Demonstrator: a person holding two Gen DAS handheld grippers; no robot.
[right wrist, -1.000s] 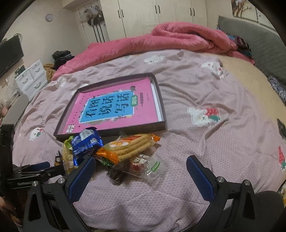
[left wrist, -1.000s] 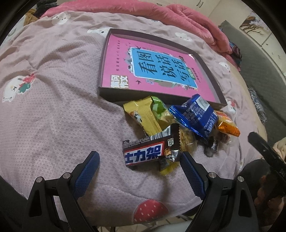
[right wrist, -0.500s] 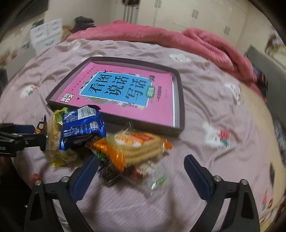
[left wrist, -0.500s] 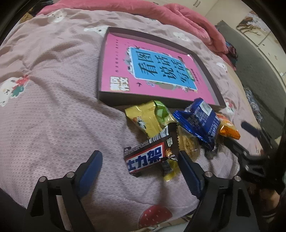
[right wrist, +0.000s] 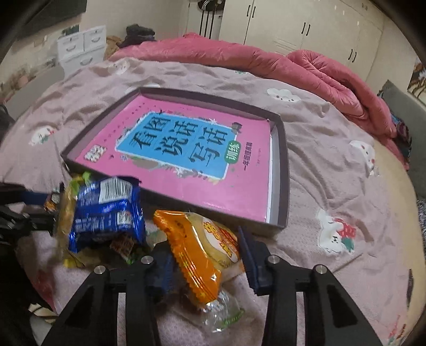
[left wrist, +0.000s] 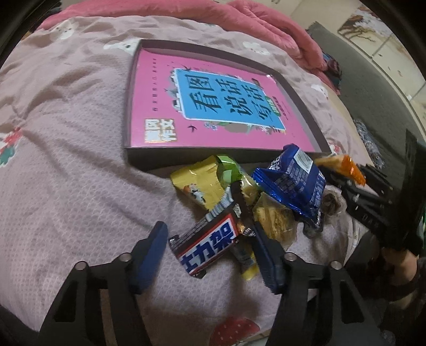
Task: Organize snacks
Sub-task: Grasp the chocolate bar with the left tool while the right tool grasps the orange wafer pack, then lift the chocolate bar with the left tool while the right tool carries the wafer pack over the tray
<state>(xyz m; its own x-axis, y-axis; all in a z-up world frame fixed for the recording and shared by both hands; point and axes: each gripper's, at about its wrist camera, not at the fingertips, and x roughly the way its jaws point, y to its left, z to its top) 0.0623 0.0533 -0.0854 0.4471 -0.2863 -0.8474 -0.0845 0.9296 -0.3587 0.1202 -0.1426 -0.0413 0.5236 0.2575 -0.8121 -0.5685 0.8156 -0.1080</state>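
A pile of snacks lies on the bed in front of a shallow dark box [left wrist: 133, 157] holding a pink book [left wrist: 213, 106]. In the left wrist view my left gripper [left wrist: 210, 252] is open with a black, red and blue chocolate bar [left wrist: 210, 244] between its fingers. Beyond it lie a yellow packet [left wrist: 202, 183] and a blue packet [left wrist: 293, 183]. In the right wrist view my right gripper [right wrist: 205, 258] stands around an orange cracker packet [right wrist: 205, 250], fingers close at its sides. The blue packet [right wrist: 106, 213] lies to its left and the box [right wrist: 282, 186] behind.
A clear wrapped sweet [right wrist: 223, 311] lies under the orange packet. The bed has a mauve printed sheet [left wrist: 66, 159] and a rolled pink quilt [right wrist: 306, 69] at the far side. White cupboards [right wrist: 293, 24] and drawers [right wrist: 80, 48] stand beyond the bed.
Both grippers have moved forward and down into the snack pile. The left now straddles the chocolate bar. The right has narrowed around the orange cracker packet.
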